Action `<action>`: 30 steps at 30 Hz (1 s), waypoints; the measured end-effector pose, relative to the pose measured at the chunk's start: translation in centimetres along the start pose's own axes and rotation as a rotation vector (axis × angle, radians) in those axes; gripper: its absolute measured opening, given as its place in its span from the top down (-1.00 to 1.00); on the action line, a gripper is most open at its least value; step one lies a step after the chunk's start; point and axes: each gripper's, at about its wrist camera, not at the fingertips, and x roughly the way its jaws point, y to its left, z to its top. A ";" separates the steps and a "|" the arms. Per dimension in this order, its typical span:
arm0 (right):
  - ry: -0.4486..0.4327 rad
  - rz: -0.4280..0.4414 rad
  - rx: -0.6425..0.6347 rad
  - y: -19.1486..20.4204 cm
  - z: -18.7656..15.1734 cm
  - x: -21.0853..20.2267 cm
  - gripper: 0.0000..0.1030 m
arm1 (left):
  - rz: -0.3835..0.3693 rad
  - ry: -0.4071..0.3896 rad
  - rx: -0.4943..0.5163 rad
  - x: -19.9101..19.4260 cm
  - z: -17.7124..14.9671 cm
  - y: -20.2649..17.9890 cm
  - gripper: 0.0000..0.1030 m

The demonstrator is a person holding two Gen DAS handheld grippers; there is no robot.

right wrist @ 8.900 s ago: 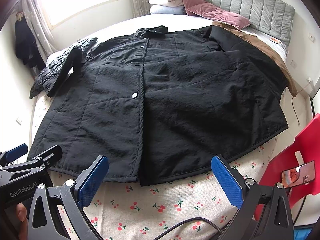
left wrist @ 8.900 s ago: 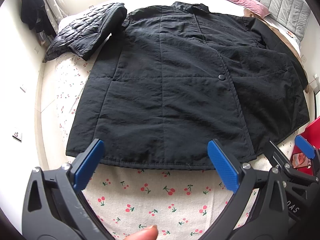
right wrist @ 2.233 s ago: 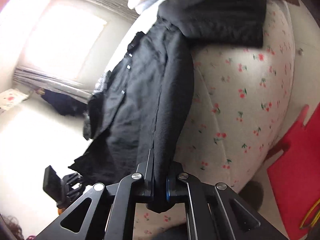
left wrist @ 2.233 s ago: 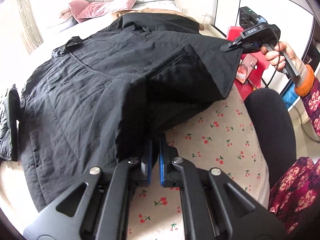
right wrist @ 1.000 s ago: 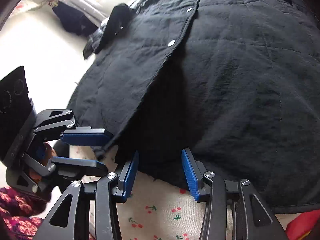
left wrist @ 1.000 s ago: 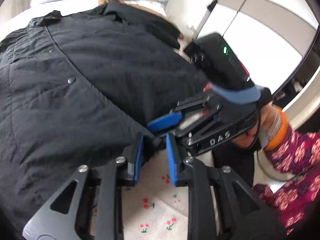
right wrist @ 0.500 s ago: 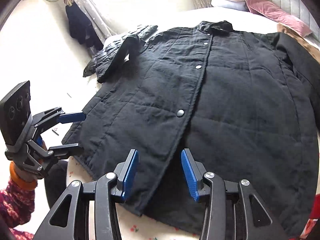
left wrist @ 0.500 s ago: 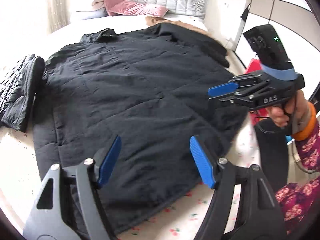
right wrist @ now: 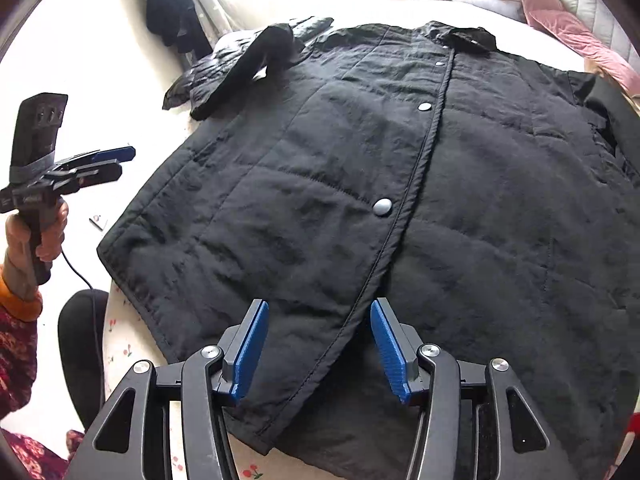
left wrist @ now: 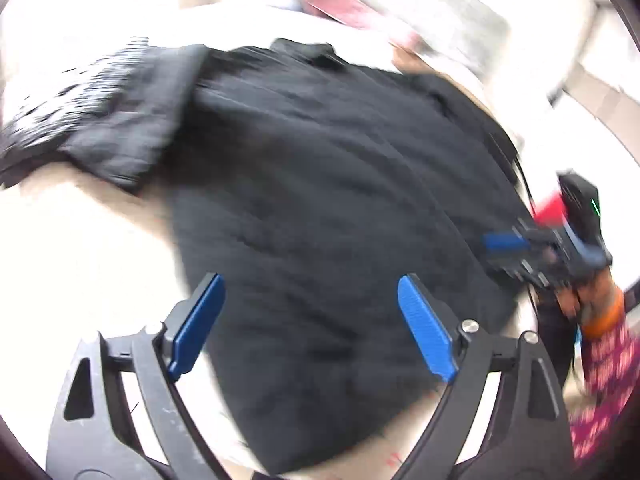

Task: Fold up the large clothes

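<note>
Across the bed (right wrist: 132, 354) we see the black quilted coat (right wrist: 400, 200) spread flat, front up.

Its matte, stitched panels close along a snap placket; collar lies toward the headboard, hem toward us, long axis running between. Beside its far-left shoulder sits a folded puffer jacket (right wrist: 244, 68). Our left hand-held gripper (left wrist: 308, 324) and right hand-held gripper (right wrist: 316, 348) are both opening, pads clear, gripping nothing.
</note>
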 end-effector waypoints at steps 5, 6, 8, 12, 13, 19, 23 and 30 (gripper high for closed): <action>-0.052 -0.042 0.024 -1.4 2.3 -1.3 -0.22 | 0.146 -0.080 -0.297 0.9 2.3 8.5 -0.74; -0.055 -0.052 0.025 -1.6 2.6 -1.3 -0.23 | 0.159 -0.090 -0.334 1.4 2.7 10.0 -0.74; -0.057 -0.062 0.031 -2.1 3.2 -1.5 -0.23 | 0.175 -0.102 -0.396 2.9 3.5 12.4 -0.74; -0.049 -0.067 0.054 -3.0 4.2 -0.4 -0.23 | 0.204 -0.102 -0.487 5.9 4.7 16.6 -0.74; -0.045 -0.070 0.058 -3.3 4.3 -0.2 -0.23 | 0.214 -0.101 -0.502 6.9 5.0 17.5 -0.74; -0.021 -0.092 0.078 -4.6 4.9 1.0 -0.23 | 0.246 -0.125 -0.565 9.2 6.9 20.4 0.27; -0.007 -0.116 0.090 -5.5 5.2 1.3 -0.23 | 0.327 -0.169 -0.468 6.7 10.3 18.6 0.84; -0.015 -0.151 0.109 -7.1 5.6 1.0 -0.23 | 0.635 -0.398 -0.172 -3.9 17.7 15.0 0.86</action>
